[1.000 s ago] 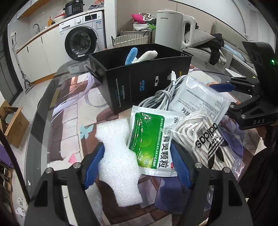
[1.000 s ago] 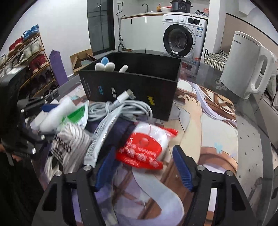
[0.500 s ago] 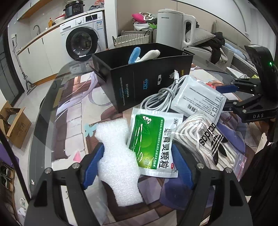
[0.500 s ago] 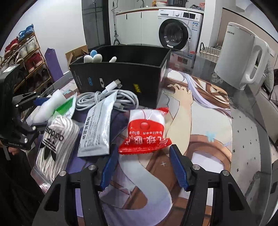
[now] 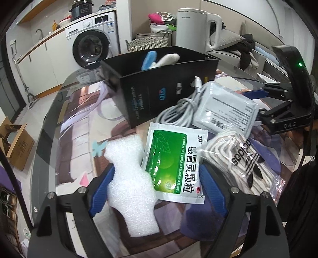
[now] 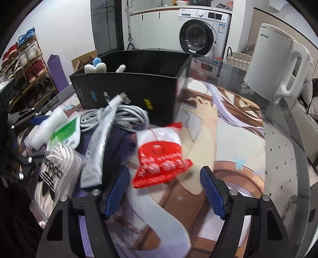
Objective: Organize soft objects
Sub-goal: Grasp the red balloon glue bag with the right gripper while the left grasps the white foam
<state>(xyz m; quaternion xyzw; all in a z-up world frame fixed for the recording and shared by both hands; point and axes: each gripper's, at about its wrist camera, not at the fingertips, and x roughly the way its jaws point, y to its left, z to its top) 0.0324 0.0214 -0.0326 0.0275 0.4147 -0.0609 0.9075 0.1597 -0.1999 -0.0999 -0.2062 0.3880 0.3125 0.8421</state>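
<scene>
Glass table (image 5: pixel 49 139), white foam piece (image 5: pixel 131 190) lengthwise between left gripper (image 5: pixel 157 190) fingers

Nothing fancy in the background: white washing machine (image 6: pixel 198 37) at the back, black cooker (image 5: pixel 80 9) parked on top of it. Wicker basket (image 6: pixel 237 59) just right of the washer, white kettle (image 6: pixel 278 65) further right on the glass table (image 6: pixel 288 158). Off to the washer's left: open cardboard box (image 6: pixel 83 59), purple rolled mat (image 6: pixel 56 71), packed shoe rack (image 6: pixel 25 63).
</scene>
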